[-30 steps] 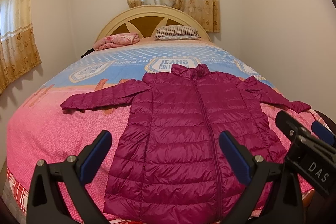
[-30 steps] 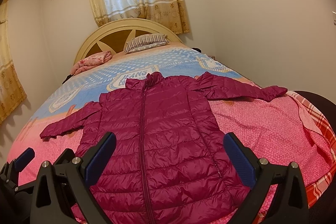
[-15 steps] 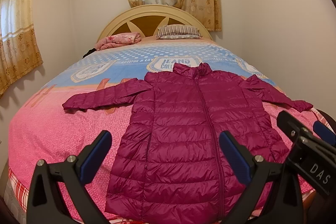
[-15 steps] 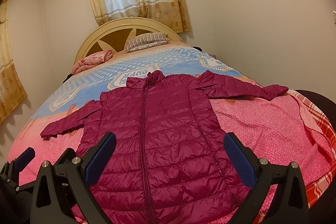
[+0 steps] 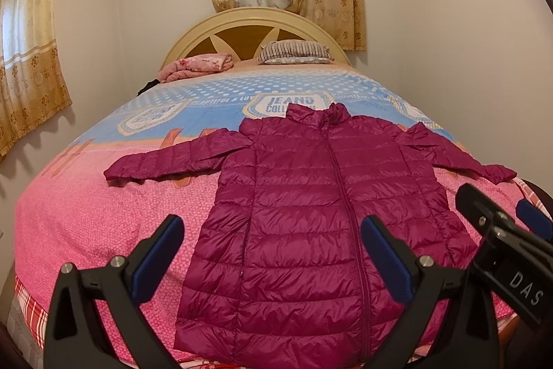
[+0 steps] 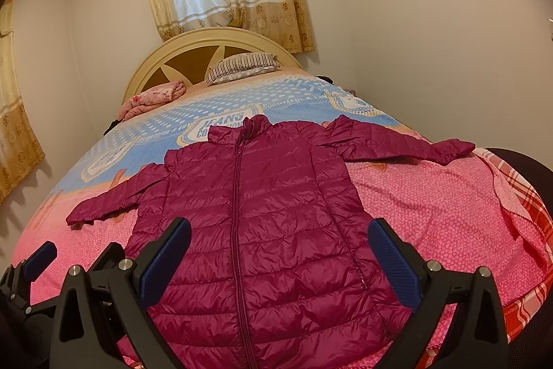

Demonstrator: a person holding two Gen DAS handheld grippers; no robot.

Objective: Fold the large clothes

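Jacket (image 5: 311, 213): magenta, quilted, zipped, flat on the bed (image 5: 86, 213), sleeves spread, collar toward the headboard (image 5: 242, 23); centre of both frames.
Left tongs (image 5: 273, 251): bottom of left view, jaws wide apart, gripping nothing, held above the hem.
Right tongs (image 6: 280, 255): bottom of right view, spread wide, empty, over the lower front.
Left view only: right tongs at right edge, "DAS" label.
Right view only: left tongs at lower left corner; plaid sheet (image 6: 532, 206) at right edge.
Pillow (image 5: 293, 52): striped, upper centre, by the headboard.
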